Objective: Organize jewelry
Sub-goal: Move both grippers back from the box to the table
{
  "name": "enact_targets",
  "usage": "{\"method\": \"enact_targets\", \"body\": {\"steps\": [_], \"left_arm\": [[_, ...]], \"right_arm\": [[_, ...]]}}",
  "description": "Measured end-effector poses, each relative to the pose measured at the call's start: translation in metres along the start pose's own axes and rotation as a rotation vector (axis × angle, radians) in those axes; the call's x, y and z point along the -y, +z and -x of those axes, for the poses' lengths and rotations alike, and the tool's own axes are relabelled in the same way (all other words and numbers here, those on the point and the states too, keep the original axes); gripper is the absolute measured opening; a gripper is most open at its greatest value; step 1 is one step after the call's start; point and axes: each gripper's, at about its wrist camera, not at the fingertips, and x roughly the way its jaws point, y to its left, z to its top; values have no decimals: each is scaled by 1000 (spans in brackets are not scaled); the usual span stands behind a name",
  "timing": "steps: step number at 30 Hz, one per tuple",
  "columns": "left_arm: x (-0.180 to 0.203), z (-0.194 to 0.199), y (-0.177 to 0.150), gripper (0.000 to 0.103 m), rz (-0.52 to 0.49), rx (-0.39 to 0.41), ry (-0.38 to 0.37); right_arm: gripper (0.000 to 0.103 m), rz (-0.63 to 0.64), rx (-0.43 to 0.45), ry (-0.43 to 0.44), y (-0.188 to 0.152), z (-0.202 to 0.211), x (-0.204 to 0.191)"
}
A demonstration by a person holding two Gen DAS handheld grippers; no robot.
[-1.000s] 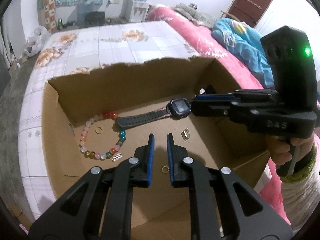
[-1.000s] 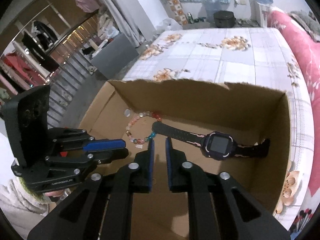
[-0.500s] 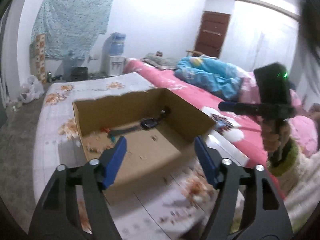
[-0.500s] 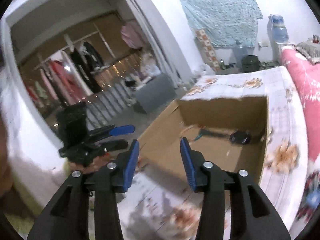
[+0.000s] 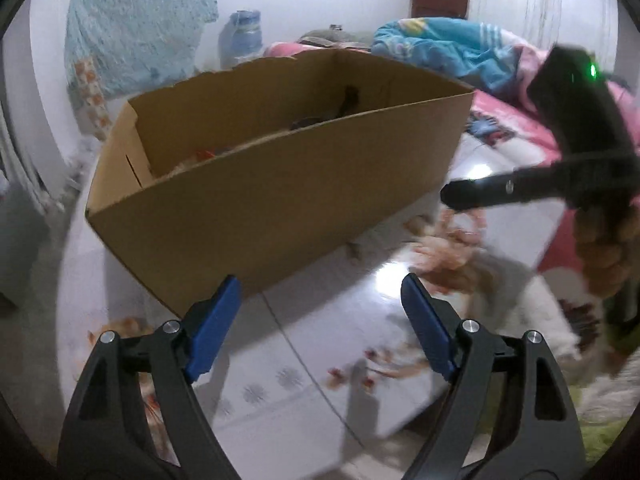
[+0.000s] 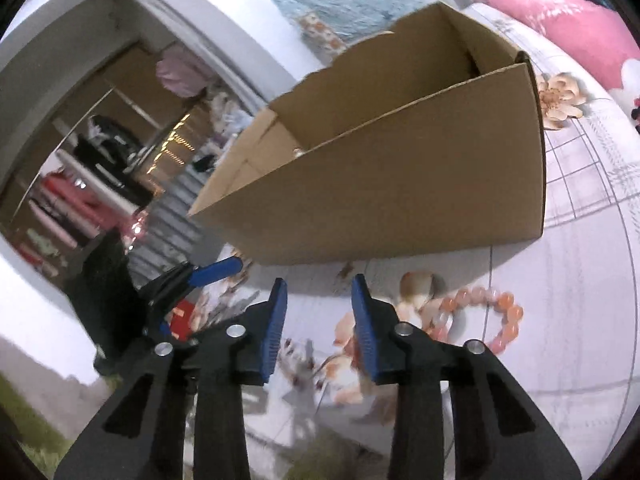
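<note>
cardboard box (image 5: 280, 184), no legible txt, bead bracelet (image 6: 486, 314)

Matt brown cardboard box (image 5: 280, 184), glossy bead bracelet (image 6: 492, 320), smooth printed cloth bedsheet (image 6: 580, 280)

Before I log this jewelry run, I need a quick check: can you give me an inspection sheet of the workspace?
Surface: floral bedsheet, glossy, box on it.
Job's things: cardboard box, open top, dark item and beads partly visible inside; orange bead bracelet on the sheet outside the box.
Clutter: nothing seen on the sheet.
Grippers: left gripper jaws opening, nothing between; right gripper jaws closing, nothing between.
Cables: nothing seen.
Surroundings: pink bedding, blue blanket, clothes rack.
</note>
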Motion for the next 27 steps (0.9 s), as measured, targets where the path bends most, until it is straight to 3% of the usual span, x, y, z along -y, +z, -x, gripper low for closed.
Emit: {"method": "enact_targets", "body": {"steps": [7,11,16,20,27], "left_arm": [[-23,-8,13,77,68,42,23],[-32,-12,18,77,104,60,25],[-17,-7,9,76,67,51,-29],[5,-20,1,62,49,-13,-84],[28,-43,-1,36,-15,-91,-85]], "right_arm": [[28,-10,53,34,29,-13,2],[28,-10,68,42,28,-19,6],[28,25,69,15,15,-13,3],[28,6,43,-2,0,-15,8],[28,-13,52,-12,-7,-13,15]]}}
